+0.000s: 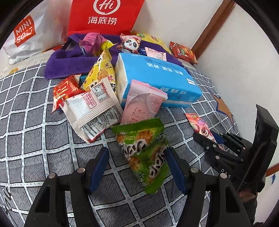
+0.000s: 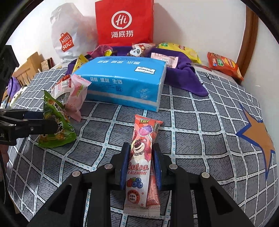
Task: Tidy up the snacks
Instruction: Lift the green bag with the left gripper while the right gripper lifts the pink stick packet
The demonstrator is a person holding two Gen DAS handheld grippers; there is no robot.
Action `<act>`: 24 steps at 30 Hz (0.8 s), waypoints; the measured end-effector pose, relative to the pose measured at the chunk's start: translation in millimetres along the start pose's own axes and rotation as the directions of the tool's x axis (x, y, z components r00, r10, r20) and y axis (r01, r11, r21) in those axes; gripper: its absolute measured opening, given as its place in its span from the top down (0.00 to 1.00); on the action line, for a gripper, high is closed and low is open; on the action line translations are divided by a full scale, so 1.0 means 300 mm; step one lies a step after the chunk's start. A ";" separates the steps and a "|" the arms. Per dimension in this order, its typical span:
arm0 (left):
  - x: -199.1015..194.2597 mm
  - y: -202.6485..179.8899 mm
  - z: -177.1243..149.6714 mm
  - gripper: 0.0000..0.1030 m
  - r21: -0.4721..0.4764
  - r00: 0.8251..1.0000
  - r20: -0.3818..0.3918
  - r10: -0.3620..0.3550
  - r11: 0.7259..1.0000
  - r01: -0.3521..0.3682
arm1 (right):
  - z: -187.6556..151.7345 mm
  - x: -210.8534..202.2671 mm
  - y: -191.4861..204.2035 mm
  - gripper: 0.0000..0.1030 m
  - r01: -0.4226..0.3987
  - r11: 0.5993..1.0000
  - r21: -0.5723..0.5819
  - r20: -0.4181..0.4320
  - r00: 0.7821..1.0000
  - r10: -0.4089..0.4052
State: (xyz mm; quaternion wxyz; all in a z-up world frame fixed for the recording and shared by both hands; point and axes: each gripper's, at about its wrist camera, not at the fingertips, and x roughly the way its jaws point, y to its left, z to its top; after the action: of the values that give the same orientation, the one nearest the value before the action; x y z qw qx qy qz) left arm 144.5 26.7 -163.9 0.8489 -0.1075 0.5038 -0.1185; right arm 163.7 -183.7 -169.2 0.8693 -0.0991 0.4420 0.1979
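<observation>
A green snack packet lies on the grey checked cloth between the fingers of my left gripper. Its right pad touches the packet, while cloth shows between the left pad and the packet, so the gripper is open. In the right wrist view the same green packet sits at the far left with the left gripper around it. My right gripper is shut on a long pink Lotso candy packet, also seen in the left wrist view as the pink packet.
A blue tissue pack lies behind, with a pink packet, white packets, a red one and a yellow one beside it. Further back are a purple towel, a red bag, a white Miniso bag and an orange packet.
</observation>
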 end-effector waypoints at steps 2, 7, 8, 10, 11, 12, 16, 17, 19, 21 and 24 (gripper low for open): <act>0.003 -0.004 -0.001 0.38 0.001 1.000 0.003 -0.003 1.000 0.003 | 0.000 0.001 -0.001 0.74 0.001 1.000 -0.001 0.000 1.000 -0.001; 0.002 -0.009 -0.003 0.53 0.001 1.000 0.016 -0.025 1.000 0.025 | 0.001 0.002 -0.005 0.70 0.006 1.000 0.008 0.000 1.000 -0.006; -0.001 -0.009 -0.004 0.56 0.003 1.000 0.019 -0.015 1.000 0.015 | 0.003 0.002 -0.003 0.69 0.015 1.000 0.010 -0.001 1.000 -0.015; -0.013 0.000 -0.008 0.60 0.005 1.000 0.025 -0.019 1.000 0.019 | 0.008 0.004 -0.002 0.68 0.024 1.000 0.011 -0.006 1.000 -0.024; -0.023 0.010 -0.011 0.61 0.001 0.999 0.026 -0.025 1.000 0.025 | 0.011 0.004 -0.001 0.68 0.028 1.000 0.012 -0.009 1.000 -0.027; -0.035 0.022 -0.014 0.61 -0.005 0.999 0.028 -0.028 1.000 0.028 | 0.014 0.004 0.000 0.68 0.032 0.999 0.011 -0.013 0.999 -0.031; -0.094 0.082 -0.037 0.61 -0.026 0.998 0.047 0.035 0.999 -0.034 | 0.023 0.006 0.013 0.63 0.042 0.999 -0.002 -0.017 0.999 -0.042; -0.104 0.096 -0.042 0.61 -0.028 0.997 0.051 0.063 0.998 -0.062 | 0.025 0.006 0.016 0.61 0.045 0.999 -0.003 -0.015 0.999 -0.045; -0.123 0.128 -0.053 0.61 -0.034 0.992 0.064 0.112 0.993 -0.110 | 0.028 0.010 0.022 0.58 0.040 0.999 -0.004 -0.012 0.999 -0.040; -0.132 0.158 -0.060 0.60 -0.048 0.990 0.070 0.125 0.991 -0.122 | 0.033 0.018 0.027 0.55 0.043 0.999 0.001 -0.010 0.999 -0.042; -0.133 0.194 -0.061 0.58 -0.079 0.992 0.074 0.099 0.993 -0.093 | 0.044 0.034 0.026 0.54 0.051 0.998 0.027 -0.011 0.999 -0.051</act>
State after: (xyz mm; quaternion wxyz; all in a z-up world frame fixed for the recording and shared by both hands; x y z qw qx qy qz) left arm 115.4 93.0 -157.0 0.8680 -0.1196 0.4790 -0.0542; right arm 175.4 -169.4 -169.7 0.8730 -0.0994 0.4466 0.1692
